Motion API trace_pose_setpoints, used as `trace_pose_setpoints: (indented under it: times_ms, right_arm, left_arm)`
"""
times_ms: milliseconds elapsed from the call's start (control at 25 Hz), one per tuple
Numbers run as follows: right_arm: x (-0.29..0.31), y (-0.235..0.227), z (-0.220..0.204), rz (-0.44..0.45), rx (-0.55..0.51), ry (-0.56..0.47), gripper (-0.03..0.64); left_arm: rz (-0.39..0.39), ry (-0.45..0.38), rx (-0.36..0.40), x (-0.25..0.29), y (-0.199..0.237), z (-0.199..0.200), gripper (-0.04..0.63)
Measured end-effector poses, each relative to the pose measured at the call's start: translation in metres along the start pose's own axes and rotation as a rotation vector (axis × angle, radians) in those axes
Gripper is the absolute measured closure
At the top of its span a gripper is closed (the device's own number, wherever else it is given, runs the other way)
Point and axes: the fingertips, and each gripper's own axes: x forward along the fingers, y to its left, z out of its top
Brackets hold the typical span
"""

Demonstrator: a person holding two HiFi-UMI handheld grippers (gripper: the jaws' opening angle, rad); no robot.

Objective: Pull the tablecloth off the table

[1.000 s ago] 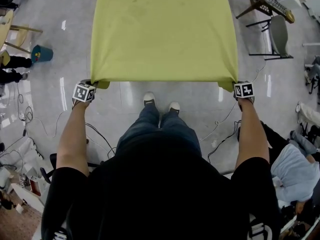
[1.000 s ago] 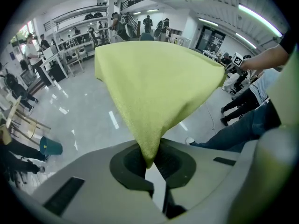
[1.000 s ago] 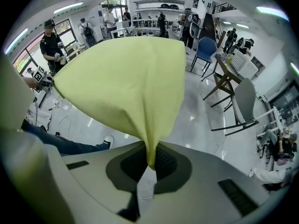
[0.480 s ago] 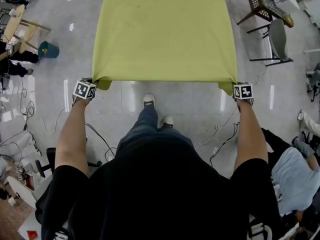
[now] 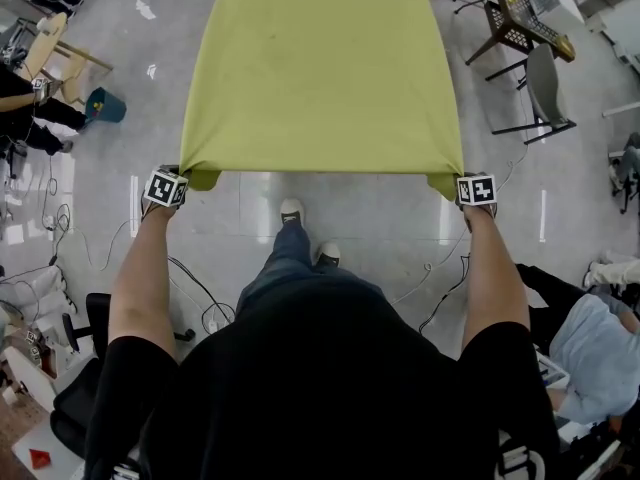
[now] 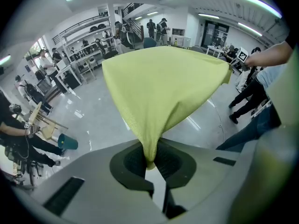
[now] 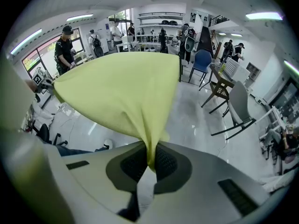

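Flanking the stretched tablecloth (image 5: 320, 68) stand a grey chair (image 5: 541, 76) and teal bucket (image 5: 106, 107).

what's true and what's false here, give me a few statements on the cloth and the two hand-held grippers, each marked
1. The tablecloth hangs spread between the two hand-held grippers. True.
2. The left hand-held gripper is open and empty. False: it is shut on a corner of the tablecloth.
3. The right hand-held gripper pinches a corner of the tablecloth. True.
4. The tablecloth is red. False: it is yellow-green.
5. A chair stands on the floor to the right of the tablecloth in the head view. True.
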Motion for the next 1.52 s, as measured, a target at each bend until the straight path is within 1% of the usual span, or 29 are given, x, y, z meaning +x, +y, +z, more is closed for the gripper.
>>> trace_pose_setpoints:
  times_ms: [120, 320, 440, 640, 800, 1040, 1280, 1520]
  right_arm:
    - [-0.013, 0.001, -0.016, 0.025, 0.065, -0.022, 0.594]
    - [-0.037, 0.014, -0.043, 0.024, 0.018, -0.013, 0.594]
    - [-0.050, 0.024, -0.057, 0.023, 0.010, -0.017, 0.594]
    - [-0.064, 0.026, -0.075, 0.025, 0.033, -0.033, 0.594]
    - [-0.080, 0.040, -0.094, 0.015, 0.043, -0.039, 0.594]
    - [-0.107, 0.066, -0.130, 0.000, 0.046, -0.048, 0.594]
    - [-0.133, 0.076, -0.168, -0.015, 0.061, -0.050, 0.594]
    - [-0.164, 0.102, -0.201, -0.023, 0.069, -0.083, 0.594]
  left_arm:
    - [0.009, -0.001, -0.006, -0.013, -0.017, -0.015, 0.568]
    - [0.023, -0.008, -0.009, -0.040, -0.037, -0.041, 0.568]
    - [0.024, -0.015, -0.002, -0.053, -0.045, -0.057, 0.568]
    - [0.025, -0.018, 0.009, -0.065, -0.064, -0.074, 0.568]
    - [0.024, -0.026, 0.013, -0.077, -0.071, -0.093, 0.568]
    - [0.020, -0.048, 0.014, -0.102, -0.084, -0.126, 0.568]
    - [0.012, -0.064, 0.009, -0.126, -0.111, -0.153, 0.568]
    - [0.011, -0.083, 0.023, -0.155, -0.129, -0.196, 0.568]
